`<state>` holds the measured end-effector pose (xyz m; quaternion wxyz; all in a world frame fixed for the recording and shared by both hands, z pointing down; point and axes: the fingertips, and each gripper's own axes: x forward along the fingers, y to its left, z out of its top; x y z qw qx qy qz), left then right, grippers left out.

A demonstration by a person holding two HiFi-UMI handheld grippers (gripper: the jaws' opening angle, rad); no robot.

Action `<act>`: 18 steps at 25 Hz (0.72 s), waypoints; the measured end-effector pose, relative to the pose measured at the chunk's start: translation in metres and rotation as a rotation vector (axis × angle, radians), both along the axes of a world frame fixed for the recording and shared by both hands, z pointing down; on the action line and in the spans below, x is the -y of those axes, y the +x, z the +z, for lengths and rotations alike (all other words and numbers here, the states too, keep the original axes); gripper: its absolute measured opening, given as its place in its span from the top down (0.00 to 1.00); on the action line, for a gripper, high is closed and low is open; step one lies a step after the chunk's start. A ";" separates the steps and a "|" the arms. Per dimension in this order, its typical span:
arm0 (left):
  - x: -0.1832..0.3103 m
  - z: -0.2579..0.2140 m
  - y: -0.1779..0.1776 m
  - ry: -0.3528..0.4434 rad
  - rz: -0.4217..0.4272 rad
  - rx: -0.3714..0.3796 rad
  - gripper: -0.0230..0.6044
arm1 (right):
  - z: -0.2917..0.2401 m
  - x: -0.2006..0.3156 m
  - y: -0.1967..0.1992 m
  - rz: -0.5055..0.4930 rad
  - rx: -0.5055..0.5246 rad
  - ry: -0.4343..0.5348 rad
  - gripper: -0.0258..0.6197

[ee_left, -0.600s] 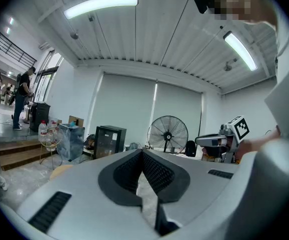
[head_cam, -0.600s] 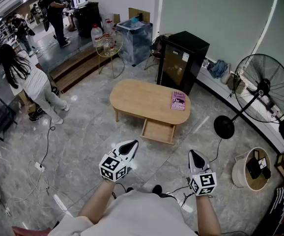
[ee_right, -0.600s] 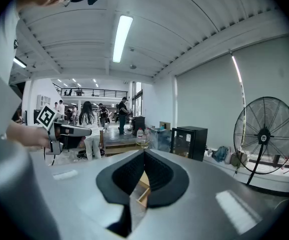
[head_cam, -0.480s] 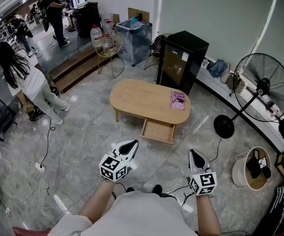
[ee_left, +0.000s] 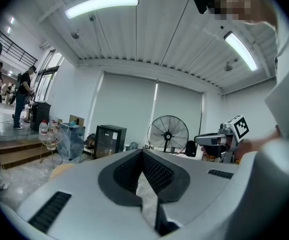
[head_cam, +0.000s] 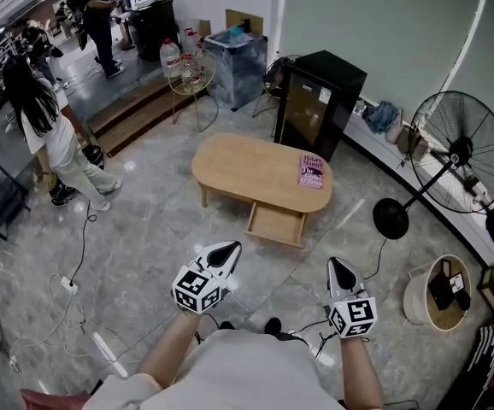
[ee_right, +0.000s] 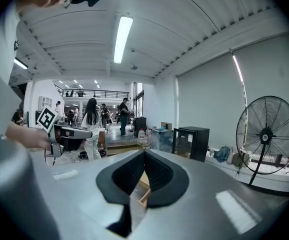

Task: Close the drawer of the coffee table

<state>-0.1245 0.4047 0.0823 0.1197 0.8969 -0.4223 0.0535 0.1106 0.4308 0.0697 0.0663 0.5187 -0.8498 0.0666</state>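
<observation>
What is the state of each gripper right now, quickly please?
Left gripper: closed, holding nothing.
Right gripper: closed, holding nothing.

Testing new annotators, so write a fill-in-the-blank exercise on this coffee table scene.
The shallow wooden drawer of the oval light-wood coffee table stands ____. The rectangular book on its top has a ____ cover. The left claw and the right claw are both ____, holding nothing.
Missing words: open; pink; shut.
</observation>
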 end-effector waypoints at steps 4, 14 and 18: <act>0.001 0.003 0.002 -0.007 -0.008 0.007 0.95 | 0.001 0.004 0.003 -0.002 0.007 -0.002 0.94; 0.009 0.008 0.026 -0.006 -0.030 0.016 0.95 | 0.007 0.021 0.030 -0.019 0.030 -0.005 0.94; 0.011 0.009 0.040 -0.002 -0.045 0.026 0.95 | 0.012 0.029 0.044 -0.040 0.037 -0.005 0.94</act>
